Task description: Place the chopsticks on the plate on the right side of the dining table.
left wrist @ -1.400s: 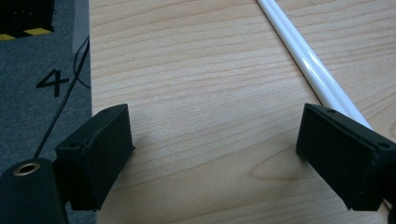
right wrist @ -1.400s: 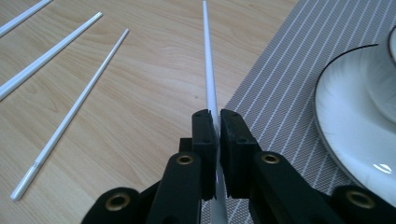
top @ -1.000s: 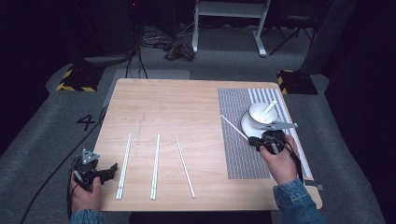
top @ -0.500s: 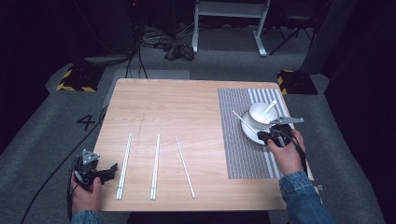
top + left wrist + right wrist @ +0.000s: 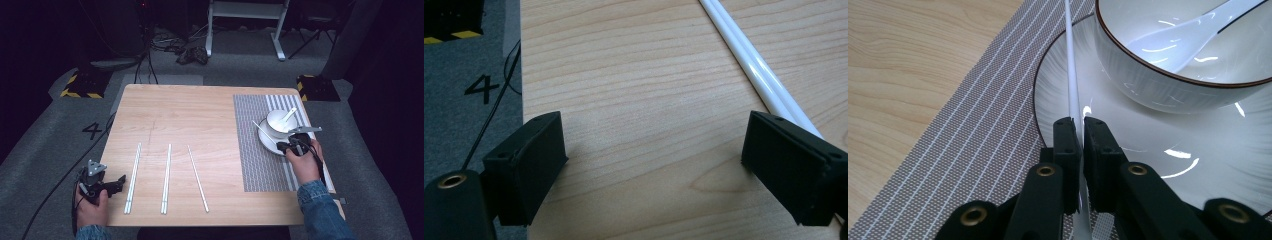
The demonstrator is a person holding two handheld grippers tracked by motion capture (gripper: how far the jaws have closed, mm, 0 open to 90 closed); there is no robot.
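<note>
My right gripper (image 5: 1076,124) (image 5: 291,145) is shut on a white chopstick (image 5: 1071,75) (image 5: 263,130), which reaches out over the left rim of a white plate (image 5: 1168,140) (image 5: 267,141). A white bowl (image 5: 1173,85) (image 5: 276,122) with a white spoon (image 5: 1178,40) (image 5: 287,116) in it stands on that plate. At the table's near left corner my left gripper (image 5: 651,150) (image 5: 114,186) is open and low over bare wood. A pair of white chopsticks (image 5: 754,70) (image 5: 133,176) lies just to its right.
The plate rests on a grey striped placemat (image 5: 260,150) (image 5: 973,150) on the right of the wooden table (image 5: 190,120). A second pair of chopsticks (image 5: 166,177) and a single chopstick (image 5: 198,178) lie near the front middle. Dark floor with cables surrounds the table.
My right gripper has carried the chopstick to the right and a little farther away, from the placemat to over the plate's rim. The left gripper has stayed put.
</note>
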